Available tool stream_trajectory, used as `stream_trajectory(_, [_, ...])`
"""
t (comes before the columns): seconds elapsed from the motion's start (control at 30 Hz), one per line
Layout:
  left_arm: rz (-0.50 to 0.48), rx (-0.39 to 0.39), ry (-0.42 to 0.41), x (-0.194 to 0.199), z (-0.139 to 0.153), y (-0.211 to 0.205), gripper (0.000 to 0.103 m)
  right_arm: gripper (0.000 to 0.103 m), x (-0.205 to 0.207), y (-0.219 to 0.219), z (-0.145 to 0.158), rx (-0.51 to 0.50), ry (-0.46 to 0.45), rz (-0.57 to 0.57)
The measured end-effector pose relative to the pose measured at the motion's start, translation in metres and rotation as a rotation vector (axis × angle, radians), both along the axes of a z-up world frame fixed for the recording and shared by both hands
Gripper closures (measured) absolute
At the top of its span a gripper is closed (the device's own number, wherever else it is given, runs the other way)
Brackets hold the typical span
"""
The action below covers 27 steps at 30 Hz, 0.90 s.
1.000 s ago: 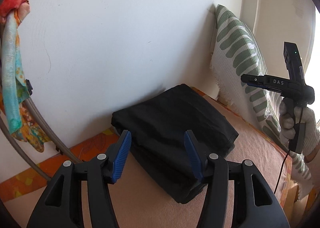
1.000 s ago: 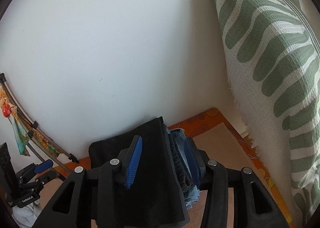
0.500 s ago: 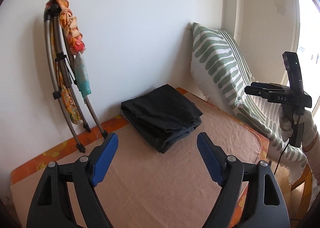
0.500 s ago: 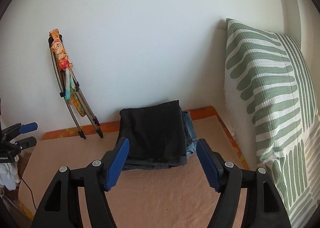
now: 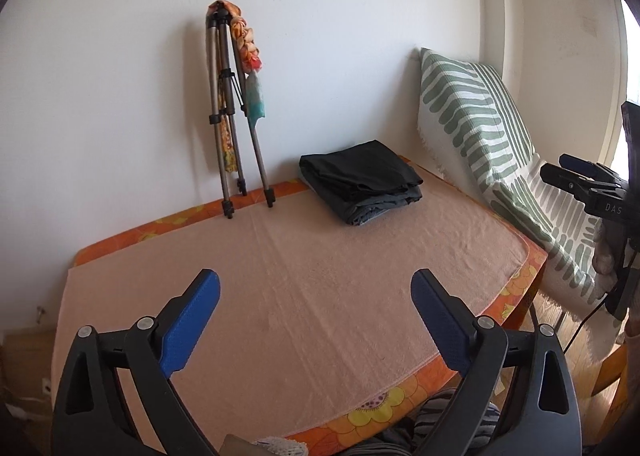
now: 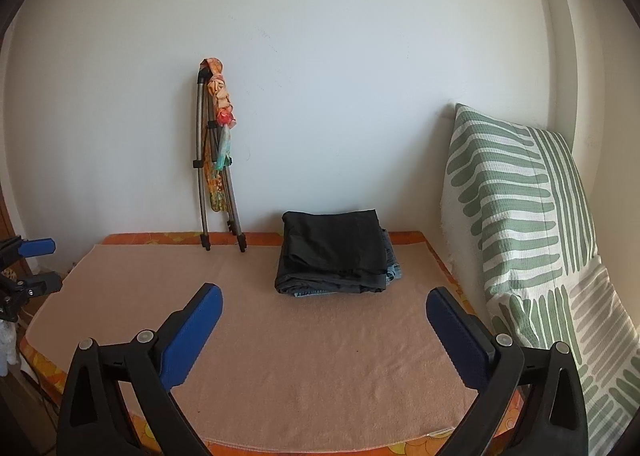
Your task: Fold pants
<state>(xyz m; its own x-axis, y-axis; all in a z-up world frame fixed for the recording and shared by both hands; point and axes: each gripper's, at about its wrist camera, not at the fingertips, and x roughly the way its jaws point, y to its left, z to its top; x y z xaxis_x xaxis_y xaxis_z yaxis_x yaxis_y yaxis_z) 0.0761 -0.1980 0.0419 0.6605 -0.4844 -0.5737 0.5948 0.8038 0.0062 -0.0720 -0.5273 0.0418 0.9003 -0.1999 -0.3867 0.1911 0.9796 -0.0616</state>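
The left gripper (image 5: 316,316) hangs above the near part of the tabletop (image 5: 280,296), its blue-padded fingers (image 5: 188,328) wide apart and holding nothing. The tabletop is covered with a peach terry towel over an orange flowered cloth.

At the back left, a folded metal tripod with a colourful scarf tied on it (image 6: 214,159) leans on the white wall, probably stored there to be out of the way.

To its right, close to the wall, lies the black folded pants (image 6: 334,252), a neat flat stack on top of some blue denim garment; it seems placed in the far corner to leave the working area free.

The right gripper (image 6: 324,330) also has its fingers apart and empty.

At the far right stands a white pillow with green stripes (image 6: 520,195). The fold looks finished.
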Motion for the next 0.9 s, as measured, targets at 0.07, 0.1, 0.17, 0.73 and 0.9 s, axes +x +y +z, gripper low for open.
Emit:
stream_trajectory(0.07, [0.02,-0.005,-0.003,-0.013,-0.006,0.007,0.006,0.0,-0.013,0.008,-0.007,0.018,-0.004,0.001])
stream_trajectory(0.1, [0.026,-0.011,-0.002,-0.018,-0.008,0.01,0.006,0.0,-0.019,0.011,-0.01,0.026,-0.005,-0.004])
stream_trajectory(0.17, [0.04,-0.04,0.004,-0.031,-0.011,0.018,0.006,0.0,-0.03,0.016,-0.018,0.038,-0.011,-0.023])
stream_trajectory(0.73, [0.182,-0.136,0.003,-0.053,-0.01,0.059,0.006,0.0,-0.055,0.025,-0.03,0.036,-0.032,-0.135])
stream_trajectory(0.9, [0.189,-0.14,-0.004,-0.055,-0.008,0.062,0.006,0.0,-0.054,0.026,-0.03,0.031,-0.032,-0.139])
